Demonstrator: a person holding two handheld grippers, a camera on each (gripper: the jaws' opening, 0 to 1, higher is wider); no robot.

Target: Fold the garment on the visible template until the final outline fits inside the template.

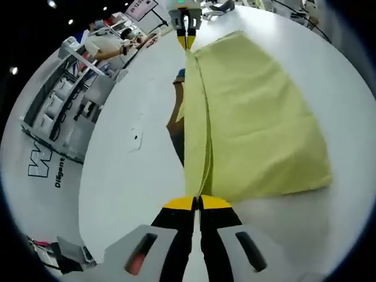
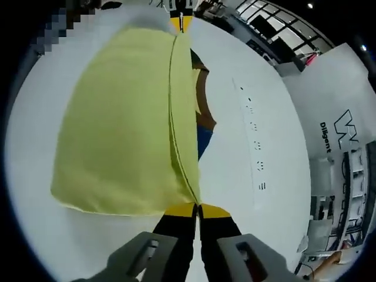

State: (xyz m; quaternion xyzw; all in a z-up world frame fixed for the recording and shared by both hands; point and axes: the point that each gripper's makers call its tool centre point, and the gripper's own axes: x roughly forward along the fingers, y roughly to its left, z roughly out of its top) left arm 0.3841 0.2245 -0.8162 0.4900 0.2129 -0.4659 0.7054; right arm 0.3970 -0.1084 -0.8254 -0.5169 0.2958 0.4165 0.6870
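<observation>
A yellow garment (image 1: 258, 117) lies on the white table (image 1: 126, 176), folded, with one long edge pulled taut between my two grippers. My left gripper (image 1: 198, 201) is shut on the near end of that edge. The right gripper (image 1: 187, 30) pinches the far end. In the right gripper view the same garment (image 2: 117, 117) spreads to the left, my right gripper (image 2: 198, 207) is shut on its corner, and the left gripper (image 2: 182, 20) holds the far corner. A brown and blue template (image 1: 175, 126) (image 2: 203, 111) peeks out from under the held edge.
Shelving (image 1: 70, 106) and a seated person (image 1: 108, 44) are beyond the table's left side. A white panel with a black logo (image 2: 343, 132) stands to the right. Small black marks (image 2: 255, 144) dot the table (image 2: 247, 176) beside the template.
</observation>
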